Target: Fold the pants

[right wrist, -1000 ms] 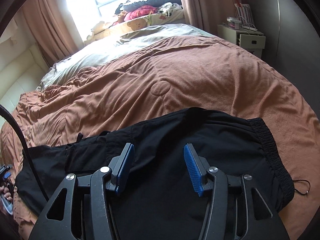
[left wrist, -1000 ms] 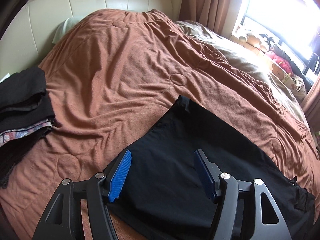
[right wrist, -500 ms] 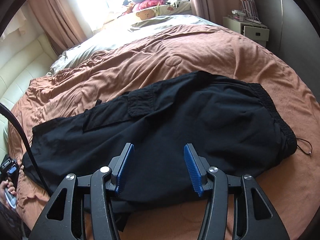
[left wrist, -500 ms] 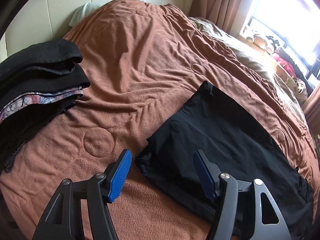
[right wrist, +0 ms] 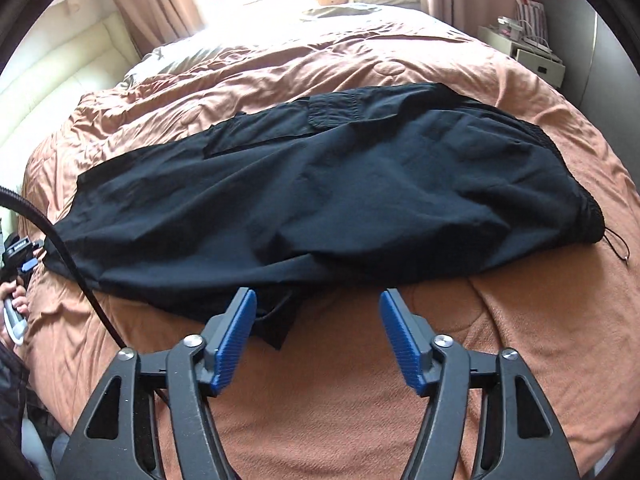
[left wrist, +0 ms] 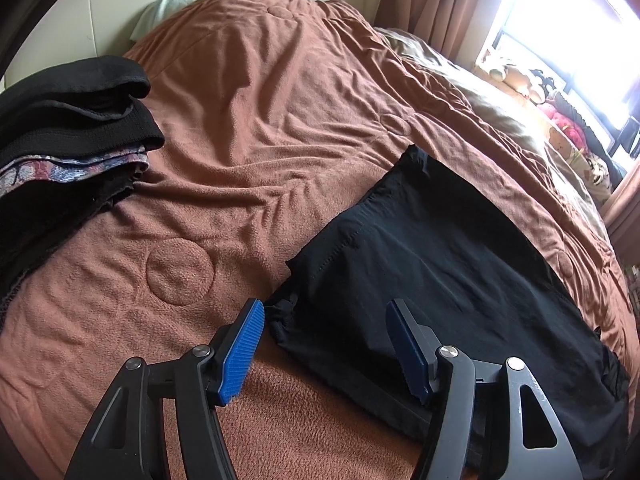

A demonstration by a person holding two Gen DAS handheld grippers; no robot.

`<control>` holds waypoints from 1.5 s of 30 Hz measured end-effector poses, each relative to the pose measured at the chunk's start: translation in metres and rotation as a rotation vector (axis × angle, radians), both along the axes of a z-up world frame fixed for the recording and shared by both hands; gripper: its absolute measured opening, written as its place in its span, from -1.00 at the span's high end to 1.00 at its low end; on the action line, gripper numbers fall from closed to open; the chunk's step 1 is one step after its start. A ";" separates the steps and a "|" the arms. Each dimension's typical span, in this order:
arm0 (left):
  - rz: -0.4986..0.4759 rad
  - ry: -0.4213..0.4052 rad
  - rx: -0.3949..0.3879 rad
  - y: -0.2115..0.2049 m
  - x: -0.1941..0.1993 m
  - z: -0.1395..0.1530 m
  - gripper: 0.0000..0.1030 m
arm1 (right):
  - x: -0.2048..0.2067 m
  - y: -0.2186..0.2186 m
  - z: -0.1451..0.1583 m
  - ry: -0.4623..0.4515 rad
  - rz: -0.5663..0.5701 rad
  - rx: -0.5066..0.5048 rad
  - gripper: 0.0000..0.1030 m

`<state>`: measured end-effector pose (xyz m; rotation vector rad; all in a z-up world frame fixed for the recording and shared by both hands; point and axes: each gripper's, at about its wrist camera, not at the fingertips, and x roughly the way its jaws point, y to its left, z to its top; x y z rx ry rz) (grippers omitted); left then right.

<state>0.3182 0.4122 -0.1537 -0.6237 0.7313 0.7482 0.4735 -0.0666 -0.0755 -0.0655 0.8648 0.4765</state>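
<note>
1. Currently, black pants (right wrist: 320, 184) lie flat and lengthwise across a brown blanket (left wrist: 248, 128) on a bed, legs apparently stacked one over the other, elastic waistband (right wrist: 568, 176) at the right, cuffs at the left.
2. Right tool (right wrist: 316, 332) hovers with jaws spread wide, holding nothing, near the pants' front edge. A loose flap of dark fabric (right wrist: 280, 320) pokes out just beside its left finger. Risk: pinching only that flap would drag one layer and pull the stacked legs apart.
3. Left tool (left wrist: 324, 344) is also spread apart and empty, over the cuff end (left wrist: 296, 312). Risk: closing on a single cuff leaves the lower leg behind, giving a crooked fold.
4. Drawstring (right wrist: 616, 248) trails off the waistband onto the blanket; it could snag or stick out after folding.
5. Blanket is soft and wrinkled, so a deep pinch may catch it along with the pants.
6. Stack of folded clothes (left wrist: 68, 132) sits well apart at far left, unlikely to interfere.
</note>
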 end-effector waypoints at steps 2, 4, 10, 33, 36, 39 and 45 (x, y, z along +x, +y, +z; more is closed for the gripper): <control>0.002 -0.005 -0.004 0.002 -0.001 -0.002 -0.22 | -0.005 0.006 -0.003 -0.004 0.016 -0.023 -0.40; 0.006 -0.009 -0.014 0.005 -0.003 -0.004 -0.15 | -0.007 0.012 -0.009 -0.007 0.017 -0.070 -0.41; 0.009 -0.016 -0.043 0.008 -0.004 -0.009 -0.13 | 0.004 0.025 -0.028 0.030 -0.018 -0.126 -0.41; 0.090 -0.055 -0.168 0.008 0.004 -0.015 -0.05 | 0.025 0.056 -0.043 0.030 -0.130 -0.120 -0.40; 0.104 -0.085 -0.220 0.002 -0.001 -0.012 -0.05 | 0.029 0.060 -0.047 0.035 -0.129 -0.121 -0.41; 0.099 -0.122 -0.261 -0.003 -0.003 -0.007 -0.05 | 0.032 0.061 -0.049 0.030 -0.128 -0.123 -0.40; 0.070 -0.088 -0.257 -0.005 0.012 -0.015 -0.05 | 0.031 0.060 -0.052 0.032 -0.128 -0.112 -0.41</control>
